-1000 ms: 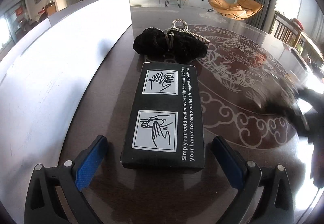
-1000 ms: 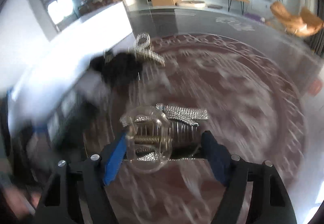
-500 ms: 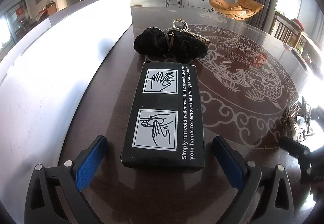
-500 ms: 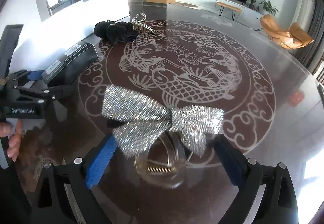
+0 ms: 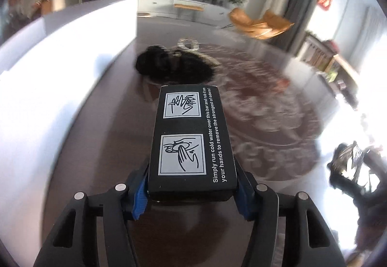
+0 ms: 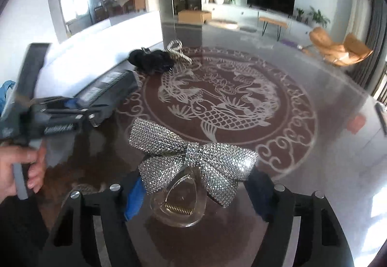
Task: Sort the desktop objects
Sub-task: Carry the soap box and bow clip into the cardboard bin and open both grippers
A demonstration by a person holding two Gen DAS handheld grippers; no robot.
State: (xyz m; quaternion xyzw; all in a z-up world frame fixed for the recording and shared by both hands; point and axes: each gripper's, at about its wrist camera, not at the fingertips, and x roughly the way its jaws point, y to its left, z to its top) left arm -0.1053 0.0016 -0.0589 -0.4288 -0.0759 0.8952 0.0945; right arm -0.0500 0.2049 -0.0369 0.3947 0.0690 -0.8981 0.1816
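Observation:
A black box (image 5: 191, 126) with hand-washing pictures lies lengthwise in front of my left gripper (image 5: 192, 184). Its jaws are closing, and the blue pads (image 5: 140, 192) press on the box's near end from both sides. The right wrist view shows the same box (image 6: 108, 88) and left gripper (image 6: 72, 110) at the left. A silver rhinestone bow hair clip (image 6: 193, 153) sits between the fingers of my right gripper (image 6: 197, 189). Those jaws are closing too, with the pads touching the bow's wings. Further off lie a black fluffy hair tie (image 5: 174, 66) and a silver claw clip (image 5: 188, 44).
The dark round table (image 6: 302, 78) has a white dragon-and-fish pattern in its middle. A white board (image 5: 60, 68) runs along the table's left side. A person's hand (image 6: 17, 170) holds the left gripper's handle. The table edge curves close at the right.
The left jaws have come in from wide open onto the box's sides. The right gripper has moved across the table with the bow clip, and its jaws have narrowed onto the bow.

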